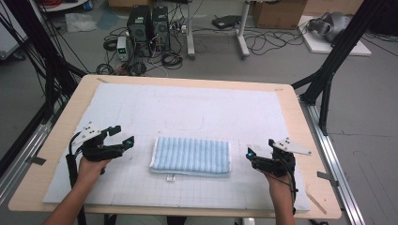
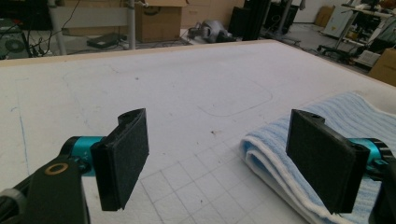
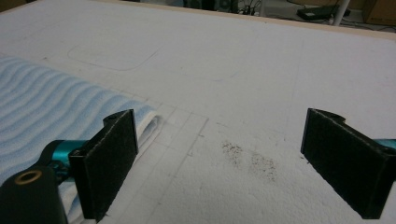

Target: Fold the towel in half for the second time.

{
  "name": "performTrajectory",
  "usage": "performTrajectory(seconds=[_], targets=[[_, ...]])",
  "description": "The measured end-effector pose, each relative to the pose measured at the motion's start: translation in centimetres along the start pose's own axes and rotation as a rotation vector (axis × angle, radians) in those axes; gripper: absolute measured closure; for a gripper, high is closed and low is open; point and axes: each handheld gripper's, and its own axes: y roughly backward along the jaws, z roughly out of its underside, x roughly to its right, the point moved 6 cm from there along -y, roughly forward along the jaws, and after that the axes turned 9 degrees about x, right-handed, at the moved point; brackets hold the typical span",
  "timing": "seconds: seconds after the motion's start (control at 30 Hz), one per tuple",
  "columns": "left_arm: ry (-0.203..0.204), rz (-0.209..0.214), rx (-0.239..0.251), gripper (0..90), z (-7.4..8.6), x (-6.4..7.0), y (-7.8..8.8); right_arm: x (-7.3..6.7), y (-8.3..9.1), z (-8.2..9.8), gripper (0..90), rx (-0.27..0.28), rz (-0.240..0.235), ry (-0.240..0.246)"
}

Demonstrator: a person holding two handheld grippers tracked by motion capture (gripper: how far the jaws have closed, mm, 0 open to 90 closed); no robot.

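White padding covers our counter [image 1: 281,122], both claws gaping empty beside the folded towel [image 1: 191,155]; pinching only its top layer could unfold it.

Towel [image 1: 191,155]: light blue, white stripes, white edge. Mat [image 1: 187,110]: white, faint grid. Table [image 1: 300,126] rim: tan wood.

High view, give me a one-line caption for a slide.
Two hand-held tools, left and right, open either side of a folded blue striped towel.

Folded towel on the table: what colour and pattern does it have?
The towel has light blue and white stripes with a white edge, clearest in the high view.
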Motion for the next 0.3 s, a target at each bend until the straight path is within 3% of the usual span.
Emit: performTrajectory(seconds=[0.3], targets=[[-0.002,-0.003,-0.005,21.8,0.08,-0.11,-0.02,0.26,0.10,0.06,10.1,0.000,0.008,-0.005]])
